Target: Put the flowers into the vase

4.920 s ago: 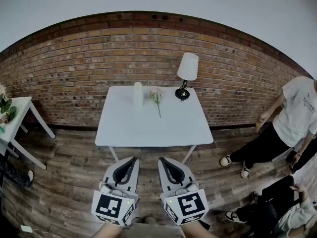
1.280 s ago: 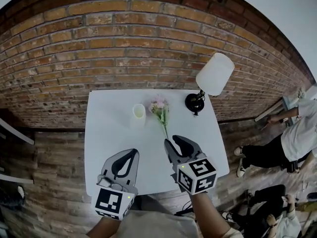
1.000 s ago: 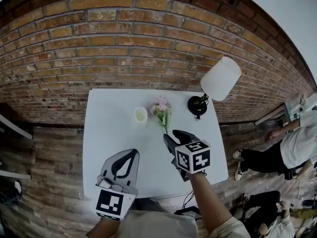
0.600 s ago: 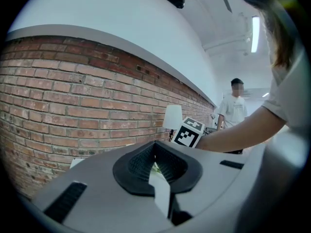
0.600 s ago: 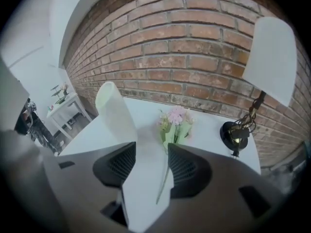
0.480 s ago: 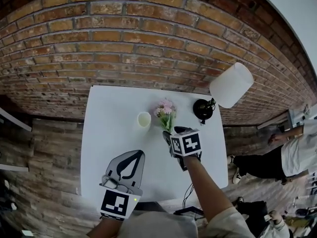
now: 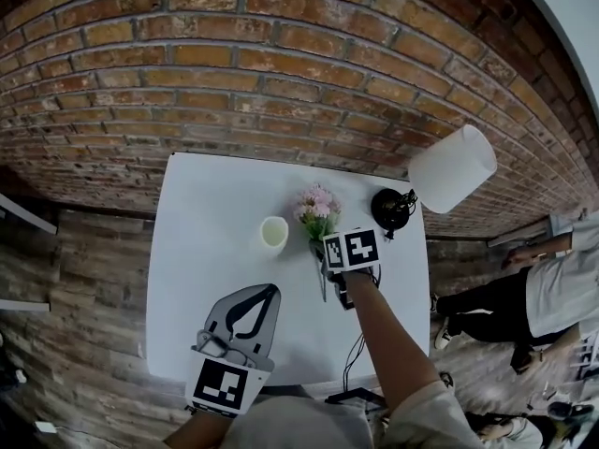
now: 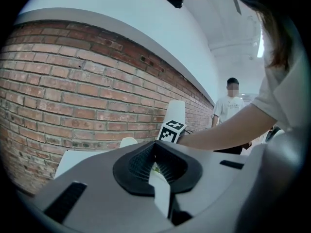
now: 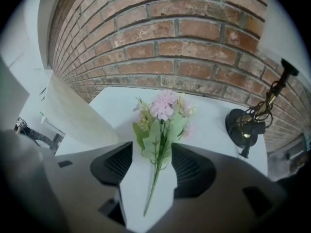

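Pink flowers (image 7: 316, 202) with green leaves lie flat on the white table (image 7: 197, 223), stem toward me. A small white vase (image 7: 273, 235) stands upright just left of them. My right gripper (image 9: 153, 154) points steeply down over the flowers (image 9: 164, 108). Its jaws have just been opening and now stand wide, with the stem and lower leaves between them and the pads clear of both. Its marker cube (image 7: 350, 249) hides the jaws in the head view. My left gripper (image 7: 265, 293) hovers over the table's near half, jaws together and empty (image 8: 154, 147).
A table lamp stands right of the flowers, with a black base (image 7: 391, 209) and a white shade (image 7: 452, 168). A brick wall (image 7: 281, 73) rises behind the table. People (image 7: 552, 288) stand on the wooden floor to the right.
My right gripper has moved forward and down onto the flowers' stem, and its jaws have spread apart. The left gripper has crept slightly forward. The flowers and vase have not moved.
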A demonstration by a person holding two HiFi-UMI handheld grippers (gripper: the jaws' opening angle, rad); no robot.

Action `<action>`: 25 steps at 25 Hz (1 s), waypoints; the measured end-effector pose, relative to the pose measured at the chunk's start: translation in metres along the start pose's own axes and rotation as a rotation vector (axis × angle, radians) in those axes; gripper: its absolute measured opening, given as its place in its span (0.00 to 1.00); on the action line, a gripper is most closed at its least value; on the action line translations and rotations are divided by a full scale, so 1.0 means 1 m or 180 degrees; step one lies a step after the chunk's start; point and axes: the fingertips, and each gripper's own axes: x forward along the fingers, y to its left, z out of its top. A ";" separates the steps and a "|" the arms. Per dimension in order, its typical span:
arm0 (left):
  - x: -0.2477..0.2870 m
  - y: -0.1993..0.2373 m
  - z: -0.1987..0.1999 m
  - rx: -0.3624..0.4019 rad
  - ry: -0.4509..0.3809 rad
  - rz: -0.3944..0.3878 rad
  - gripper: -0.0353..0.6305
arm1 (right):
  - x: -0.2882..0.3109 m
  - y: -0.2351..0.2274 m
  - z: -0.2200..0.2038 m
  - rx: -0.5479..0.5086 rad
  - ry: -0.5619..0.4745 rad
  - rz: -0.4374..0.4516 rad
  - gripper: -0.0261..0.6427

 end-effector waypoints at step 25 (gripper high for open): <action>0.007 0.013 -0.007 -0.0144 -0.0020 0.0008 0.06 | 0.052 -0.033 -0.006 -0.0055 0.0737 -0.0202 0.29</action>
